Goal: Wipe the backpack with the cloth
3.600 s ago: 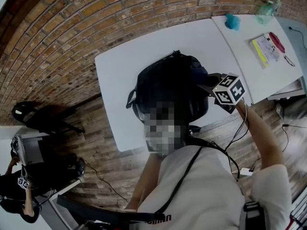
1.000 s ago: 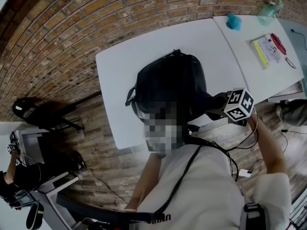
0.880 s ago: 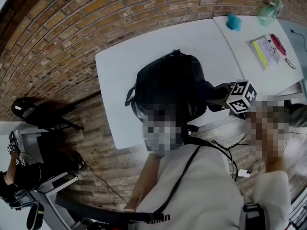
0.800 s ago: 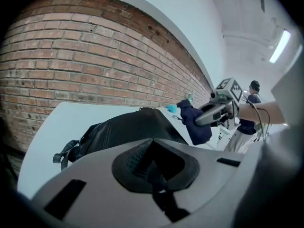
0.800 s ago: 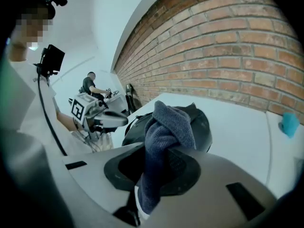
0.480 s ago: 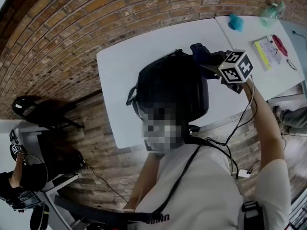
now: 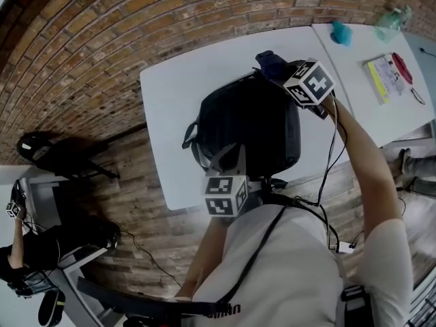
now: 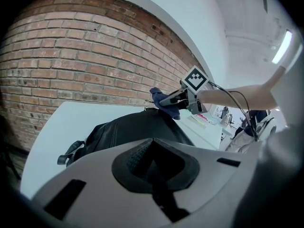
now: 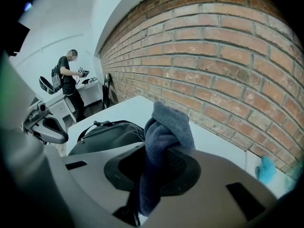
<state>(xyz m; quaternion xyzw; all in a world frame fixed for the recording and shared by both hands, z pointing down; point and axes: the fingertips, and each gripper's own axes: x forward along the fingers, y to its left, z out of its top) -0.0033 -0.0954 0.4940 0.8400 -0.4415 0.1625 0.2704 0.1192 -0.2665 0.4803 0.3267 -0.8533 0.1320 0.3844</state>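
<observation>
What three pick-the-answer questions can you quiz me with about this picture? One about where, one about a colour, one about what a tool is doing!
1. Where is the backpack? A. on a bed B. on the white table C. in a sink
2. What colour is the cloth? A. blue B. red C. yellow
3. How is the right tool? A. open and empty B. shut on the cloth C. shut on nothing
Answers: 1 B, it lies on the tabletop; 2 A, it looks dark blue; 3 B, the cloth hangs pinched between its jaws.
</observation>
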